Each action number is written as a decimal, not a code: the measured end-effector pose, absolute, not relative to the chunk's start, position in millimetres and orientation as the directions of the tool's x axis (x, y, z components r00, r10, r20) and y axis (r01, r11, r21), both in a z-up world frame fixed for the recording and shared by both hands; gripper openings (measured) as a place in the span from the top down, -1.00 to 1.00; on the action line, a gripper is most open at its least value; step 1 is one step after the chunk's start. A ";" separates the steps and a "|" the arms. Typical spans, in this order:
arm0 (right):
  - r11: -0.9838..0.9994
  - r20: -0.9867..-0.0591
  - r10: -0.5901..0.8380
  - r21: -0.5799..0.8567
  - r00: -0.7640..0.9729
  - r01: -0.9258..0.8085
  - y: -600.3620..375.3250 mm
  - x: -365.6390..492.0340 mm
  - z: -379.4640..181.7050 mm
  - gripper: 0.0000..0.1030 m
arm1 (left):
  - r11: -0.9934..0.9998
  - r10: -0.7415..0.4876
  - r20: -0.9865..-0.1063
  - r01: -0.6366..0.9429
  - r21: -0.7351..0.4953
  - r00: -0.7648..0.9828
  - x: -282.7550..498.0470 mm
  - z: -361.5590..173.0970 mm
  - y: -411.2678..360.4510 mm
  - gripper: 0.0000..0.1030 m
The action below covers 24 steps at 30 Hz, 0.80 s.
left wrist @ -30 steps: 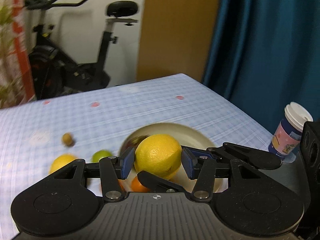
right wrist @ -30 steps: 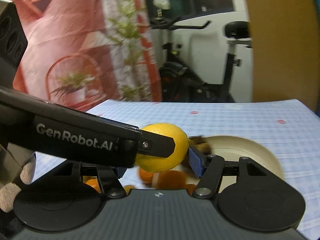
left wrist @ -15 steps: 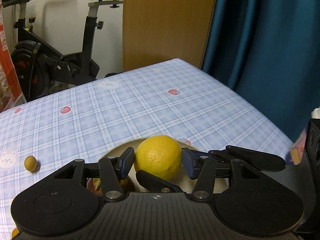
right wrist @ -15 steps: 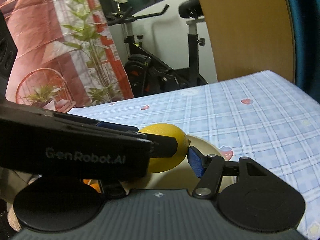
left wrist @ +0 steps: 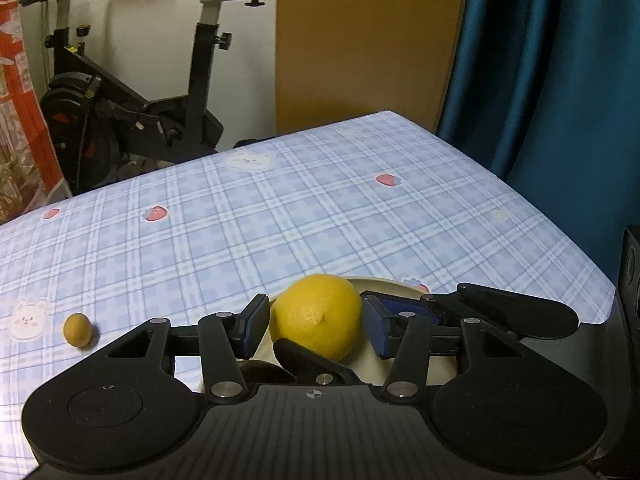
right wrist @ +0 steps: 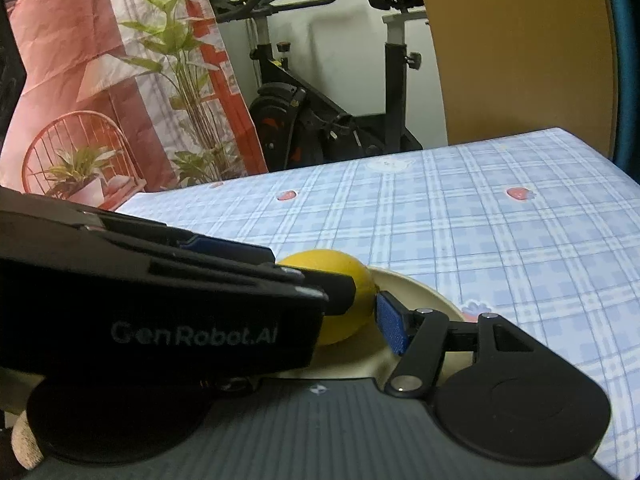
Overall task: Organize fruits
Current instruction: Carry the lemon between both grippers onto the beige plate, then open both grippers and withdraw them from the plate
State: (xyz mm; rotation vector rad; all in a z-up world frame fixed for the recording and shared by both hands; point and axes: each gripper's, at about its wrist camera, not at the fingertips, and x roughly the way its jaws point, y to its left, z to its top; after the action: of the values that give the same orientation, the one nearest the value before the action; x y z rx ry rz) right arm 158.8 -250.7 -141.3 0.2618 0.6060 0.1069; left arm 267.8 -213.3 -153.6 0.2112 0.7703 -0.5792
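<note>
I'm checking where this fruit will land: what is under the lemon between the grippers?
A cream plate lies beneath the lemon; its rim shows behind and right. Something dark lies lower left. The gripper bodies cover the rest of the plate.

Blue plaid table (left wrist: 320, 208) carries a cream plate (left wrist: 400, 284) and 1 small brown fruit (left wrist: 77, 330).

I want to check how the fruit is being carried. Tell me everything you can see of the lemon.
The lemon is a round, bright yellow fruit with dimpled peel and a small nub facing the left wrist camera. It sits between the blue pads of the left gripper, and the right gripper closes in on it as well, one black finger crossing its front. Both seem to hold it. It hangs over the cream plate; whether it touches the plate cannot be told.
</note>
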 end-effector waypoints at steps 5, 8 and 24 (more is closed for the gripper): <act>0.962 -0.539 0.167 0.274 0.826 -0.016 -246.7 155.4 -132.5 -0.25 | 0.843 -0.435 -0.680 0.531 -0.079 0.590 262.6 -138.7 -194.3 -0.05; 0.966 -0.518 0.144 0.258 0.843 -0.006 -243.6 143.2 -122.7 -0.28 | 0.857 -0.445 -0.647 0.503 -0.109 0.619 256.0 -125.3 -173.2 -0.06; 0.957 -0.410 0.231 0.258 0.882 -0.131 -180.2 76.4 -101.5 -0.28 | 0.931 -0.345 -0.534 0.353 -0.092 0.772 194.7 -88.6 -42.5 -0.07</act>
State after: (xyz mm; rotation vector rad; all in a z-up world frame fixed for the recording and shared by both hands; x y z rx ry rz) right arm 76.4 -180.2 -101.5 0.2269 0.4529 0.1900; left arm 194.7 -42.5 -88.6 0.0140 0.5761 -0.3779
